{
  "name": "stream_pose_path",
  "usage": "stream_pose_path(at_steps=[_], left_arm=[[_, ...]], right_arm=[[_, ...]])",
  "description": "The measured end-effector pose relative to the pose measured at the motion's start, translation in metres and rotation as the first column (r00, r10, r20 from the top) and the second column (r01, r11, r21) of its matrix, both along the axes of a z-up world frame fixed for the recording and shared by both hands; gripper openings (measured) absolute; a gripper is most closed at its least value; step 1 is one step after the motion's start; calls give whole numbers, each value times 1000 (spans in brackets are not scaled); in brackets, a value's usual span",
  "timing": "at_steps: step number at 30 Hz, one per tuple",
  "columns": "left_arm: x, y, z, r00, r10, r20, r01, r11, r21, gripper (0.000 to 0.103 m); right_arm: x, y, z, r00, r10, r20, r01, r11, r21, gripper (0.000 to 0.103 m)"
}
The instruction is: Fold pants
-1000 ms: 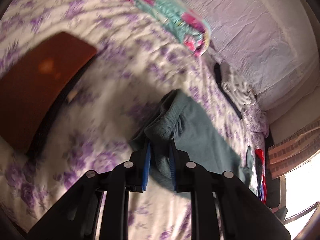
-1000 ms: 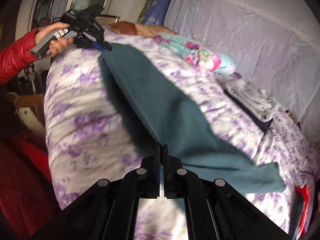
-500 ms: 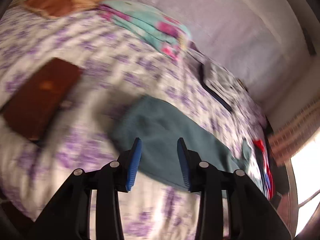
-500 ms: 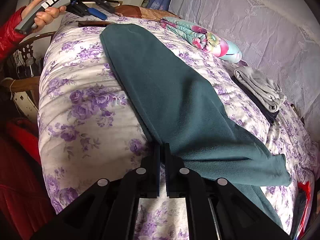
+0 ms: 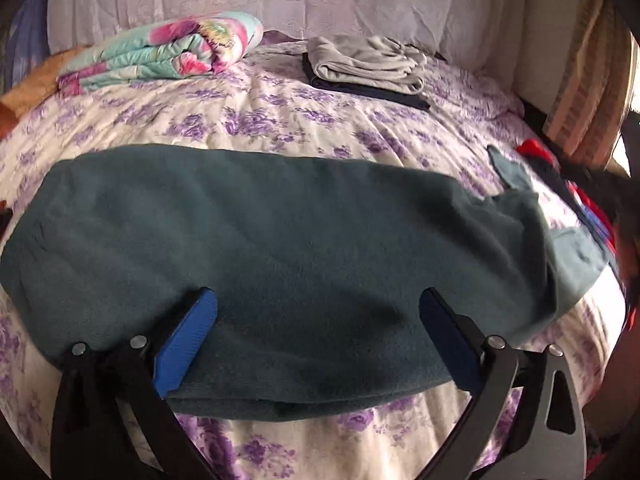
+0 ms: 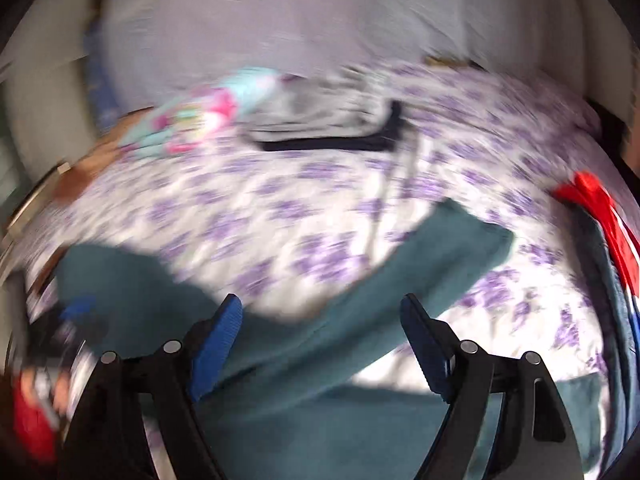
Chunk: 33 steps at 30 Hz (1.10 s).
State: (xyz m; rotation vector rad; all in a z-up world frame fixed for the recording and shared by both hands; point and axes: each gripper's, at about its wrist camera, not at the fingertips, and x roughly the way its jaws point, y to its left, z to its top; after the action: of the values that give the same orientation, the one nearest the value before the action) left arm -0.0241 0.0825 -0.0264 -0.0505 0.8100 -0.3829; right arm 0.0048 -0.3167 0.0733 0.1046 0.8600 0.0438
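Observation:
The dark teal pants lie spread flat across the flowered bedspread, running left to right with a leg end bunched at the right. My left gripper hovers over their near edge, its jaws opening wide and its blue pads clear of the cloth. In the blurred right wrist view the teal pants stretch under my right gripper, whose jaws are opening too, with the fabric below them and nothing pinched.
A folded flowered quilt and a stack of folded grey and dark clothes sit at the back by the lilac headboard cover. Red and blue garments lie at the bed's right edge.
Both grippers let go of the pants and opened wide. The pants dropped flat onto the bed. Both views swung round and rolled level over the cloth; the right view is motion-blurred.

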Motion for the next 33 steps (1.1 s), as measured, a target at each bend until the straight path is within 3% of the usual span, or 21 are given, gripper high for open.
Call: stream_pose_path(at_steps=[3, 7, 10, 14, 16, 22, 27, 30, 33], left_arm=[[0, 10, 1, 1000, 1, -8, -1, 998, -57, 98], [2, 20, 0, 1000, -20, -2, 20, 987, -162, 98], [4, 19, -1, 1000, -29, 2, 29, 984, -178, 98], [4, 18, -1, 1000, -30, 3, 30, 985, -172, 98], [5, 20, 0, 999, -33, 4, 33, 982, -184, 98], [5, 21, 0, 999, -32, 6, 33, 981, -190, 98], [5, 21, 0, 999, -33, 6, 34, 982, -188, 98], [6, 21, 0, 999, -35, 5, 36, 982, -186, 98], [5, 20, 0, 999, -34, 5, 34, 982, -184, 98]], right_arm=[[56, -24, -14, 985, -155, -70, 156, 988, 10, 80], [109, -31, -39, 948, -283, -147, 282, 959, -25, 67], [123, -31, -63, 929, -315, -196, 302, 949, -92, 67], [116, -26, -74, 941, -301, -156, 275, 947, -165, 62], [110, -30, -70, 945, -295, -142, 274, 950, -152, 48], [90, -63, -64, 935, -329, -129, 332, 943, 0, 7], [45, -83, -39, 942, -334, -30, 334, 925, 182, 5], [-15, -105, -10, 938, -342, 61, 299, 885, 357, 5], [-81, -128, 10, 921, -368, 128, 278, 851, 444, 5]])
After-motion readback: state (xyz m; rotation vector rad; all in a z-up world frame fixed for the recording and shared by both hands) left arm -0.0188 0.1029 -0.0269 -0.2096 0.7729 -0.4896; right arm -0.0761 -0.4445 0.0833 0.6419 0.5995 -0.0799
